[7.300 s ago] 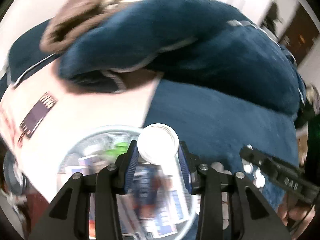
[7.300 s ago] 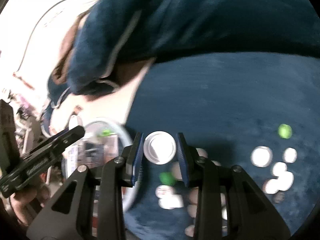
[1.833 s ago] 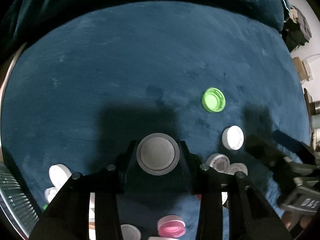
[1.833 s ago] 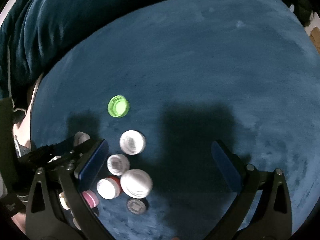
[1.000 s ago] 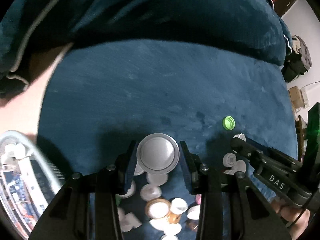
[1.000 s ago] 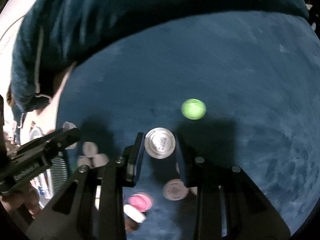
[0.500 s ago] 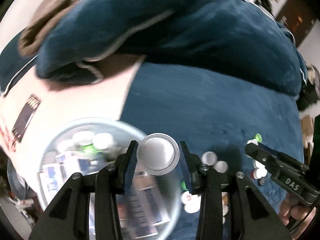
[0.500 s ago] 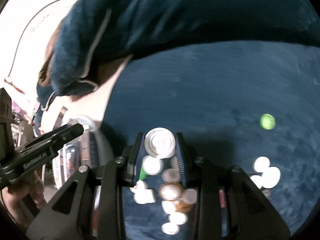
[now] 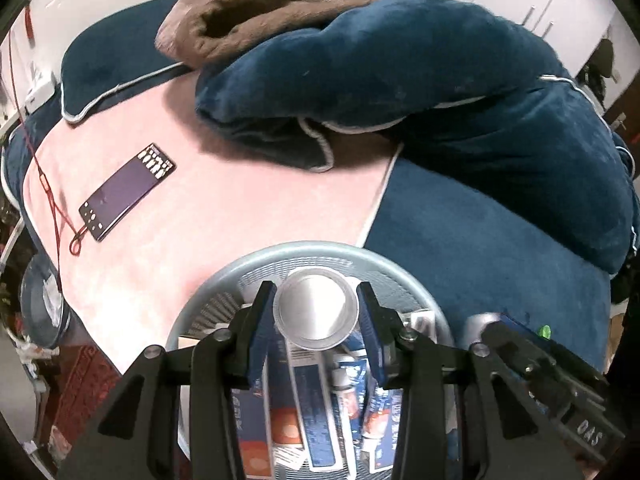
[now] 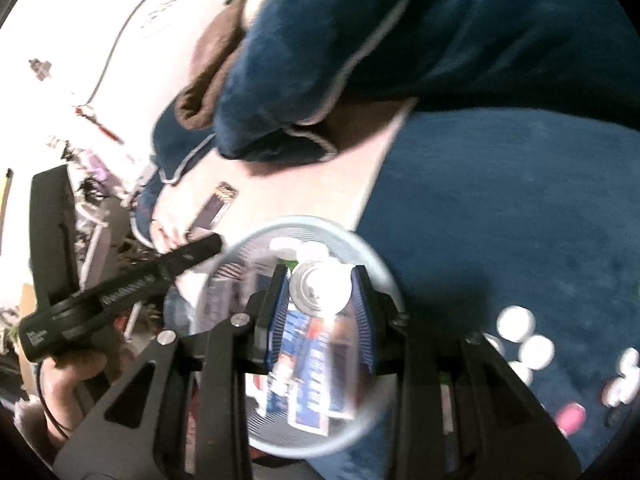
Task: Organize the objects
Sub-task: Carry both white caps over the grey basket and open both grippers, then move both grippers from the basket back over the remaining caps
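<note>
1. left gripper (image 9: 316, 320) has its jaws clamped on a big silver-white lid (image 9: 315, 317), held flat between the blue pads, right in the lower middle of the left wrist view and hanging over the round grey basket (image 9: 224, 280)

2. right gripper (image 10: 319, 300) has a smaller white cap (image 10: 320, 288) between its jaws, also above the basket (image 10: 376, 264), lower middle of its own frame. the jaws are opening just a touch, but the pads look to be touching the cap's sides, so i'd call it gripped for now. that frame is pretty blurred though

3. the basket is already stuffed with blue and orange boxes (image 9: 308, 412) standing on end, so there isn't much flat floor for a cap to land on

4. what could go wrong: a cap dropped from this height could hit a box edge and bounce over the rim onto the pink sheet (image 9: 240, 208) or the blue blanket (image 9: 480, 264)

5. both grippers are crowded over the same basket. the right one's tip shows at the lower right of the left view, so they could knock each other and jog a cap loose early

6. if the right one lets go mid-swing, the cap could fly off sideways

7. plenty of loose caps (image 10: 516, 322) are left on the blanket at the lower right of the right view, so i'd guess this is nowhere near done
</note>
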Motion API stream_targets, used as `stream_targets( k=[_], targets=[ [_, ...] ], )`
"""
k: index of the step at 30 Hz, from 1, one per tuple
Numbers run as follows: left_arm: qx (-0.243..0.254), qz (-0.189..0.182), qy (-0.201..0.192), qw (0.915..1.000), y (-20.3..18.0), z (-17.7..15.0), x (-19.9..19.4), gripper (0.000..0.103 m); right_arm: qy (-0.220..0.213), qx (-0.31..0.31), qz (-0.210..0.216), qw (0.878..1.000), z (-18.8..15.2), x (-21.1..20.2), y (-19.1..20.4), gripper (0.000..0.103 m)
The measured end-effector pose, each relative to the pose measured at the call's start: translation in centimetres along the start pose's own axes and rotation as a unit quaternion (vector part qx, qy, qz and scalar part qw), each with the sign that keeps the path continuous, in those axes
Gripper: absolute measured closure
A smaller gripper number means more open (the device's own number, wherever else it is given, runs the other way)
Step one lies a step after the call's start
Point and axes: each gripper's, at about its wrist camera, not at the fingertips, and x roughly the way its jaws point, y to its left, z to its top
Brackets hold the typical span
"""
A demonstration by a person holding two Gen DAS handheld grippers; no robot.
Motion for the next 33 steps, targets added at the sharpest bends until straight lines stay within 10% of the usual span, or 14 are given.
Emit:
stream_targets(
  k=[2,5,8,12,33],
  targets=[
    [-0.01,0.011,0.005,0.9999,0.4,0.0,-0.1,0.055,-0.002,0.0,0.015,1.0,0.0,1.0,0.4,0.057],
    [-0.013,0.028,-0.011,0.9995,1.0,-0.3,-0.9,0.012,-0.01,-0.002,0.009,1.0,-0.1,0.6,0.3,0.035],
    [-0.011,0.052,-0.005,0.9986,1.5,-0.4,-0.9,0.002,-0.017,-0.009,-0.026,0.999,-0.1,-0.3,0.1,0.023],
    [0.0,0.069,0.009,0.9976,1.3,-0.9,-0.7,0.001,-0.023,-0.007,-0.076,0.997,-0.2,-1.5,-1.3,0.001],
    [0.046,0.094,0.0,0.9945,-1.8,-1.8,-1.2,0.001,-0.038,0.049,-0.121,0.991,-0.6,-4.4,-5.2,0.0]
  ],
)
